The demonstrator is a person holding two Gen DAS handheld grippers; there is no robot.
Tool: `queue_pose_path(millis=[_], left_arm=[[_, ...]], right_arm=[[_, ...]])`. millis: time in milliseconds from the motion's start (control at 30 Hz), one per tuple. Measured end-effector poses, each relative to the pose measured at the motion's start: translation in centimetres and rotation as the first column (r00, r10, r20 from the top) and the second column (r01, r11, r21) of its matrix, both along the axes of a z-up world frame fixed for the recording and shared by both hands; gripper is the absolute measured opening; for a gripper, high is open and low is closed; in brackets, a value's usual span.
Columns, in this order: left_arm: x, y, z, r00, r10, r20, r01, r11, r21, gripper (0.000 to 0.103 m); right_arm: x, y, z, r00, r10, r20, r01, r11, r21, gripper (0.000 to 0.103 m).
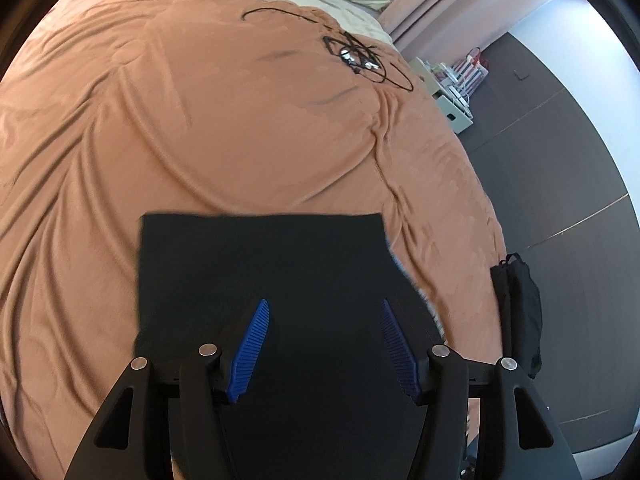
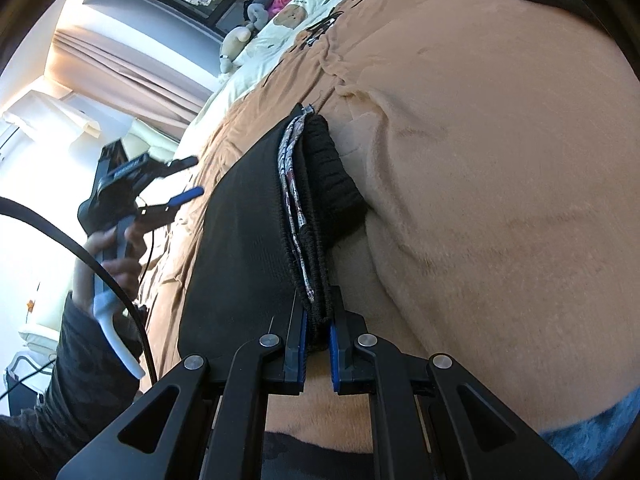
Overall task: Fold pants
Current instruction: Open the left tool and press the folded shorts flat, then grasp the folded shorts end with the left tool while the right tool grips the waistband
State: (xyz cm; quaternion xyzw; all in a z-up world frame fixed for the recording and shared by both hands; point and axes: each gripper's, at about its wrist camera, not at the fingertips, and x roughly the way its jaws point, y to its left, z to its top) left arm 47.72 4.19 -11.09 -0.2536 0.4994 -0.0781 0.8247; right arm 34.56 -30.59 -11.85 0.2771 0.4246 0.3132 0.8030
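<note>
The black pants (image 1: 260,272) lie folded into a flat rectangle on the orange blanket (image 1: 200,120). My left gripper (image 1: 324,308) is open and hovers just above the pants, holding nothing. It also shows in the right wrist view (image 2: 188,180), held in a hand, jaws apart. My right gripper (image 2: 318,316) is shut on the stacked edge of the pants (image 2: 248,240), where the ribbed waistband (image 2: 332,176) and patterned lining show.
A tangle of black cable (image 1: 356,56) lies further back on the blanket. A black bag (image 1: 520,312) hangs at the bed's right edge. Dark floor (image 1: 560,160) and a white box of items (image 1: 452,92) are to the right. Pillows and toys (image 2: 280,12) lie at the bed's head.
</note>
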Motion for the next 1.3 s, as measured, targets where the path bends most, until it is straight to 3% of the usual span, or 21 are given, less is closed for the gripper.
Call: queue_pose_path(millis=[333, 500, 633, 667, 1167, 1300], left_arm=[[-5.5, 2.4, -1.4, 0.998, 0.051, -0.028, -0.051, 0.998, -0.027, 0.060], [-7.8, 3.2, -2.4, 0.996, 0.075, -0.044, -0.078, 0.995, -0.058, 0.060], [-9.6, 3.8, -3.2, 0.994, 0.099, -0.051, -0.103, 0.990, -0.091, 0.060], [-9.9, 3.9, -3.4, 0.993, 0.103, -0.054, -0.108, 0.989, -0.100, 0.060], [-14.0, 4.4, -5.8, 0.986, 0.144, -0.086, -0.159, 0.966, -0.205, 0.060], [-14.7, 4.2, -6.5, 0.985, 0.147, -0.095, -0.166, 0.957, -0.240, 0.059]], right_arm=[[-0.7, 0.4, 1.2, 1.000, -0.005, 0.012, 0.005, 0.999, -0.048, 0.006], [-0.6, 0.3, 2.1, 1.000, -0.004, 0.014, 0.005, 0.996, -0.086, 0.013], [0.1, -0.2, 3.2, 0.999, -0.033, 0.032, 0.036, 0.994, -0.099, 0.050], [0.3, -0.2, 3.5, 0.999, -0.035, 0.038, 0.038, 0.994, -0.099, 0.053], [7.1, 5.5, 6.0, 0.982, 0.149, 0.117, -0.117, 0.964, -0.240, 0.053], [9.2, 6.9, 6.0, 0.975, 0.188, 0.119, -0.147, 0.945, -0.291, 0.064]])
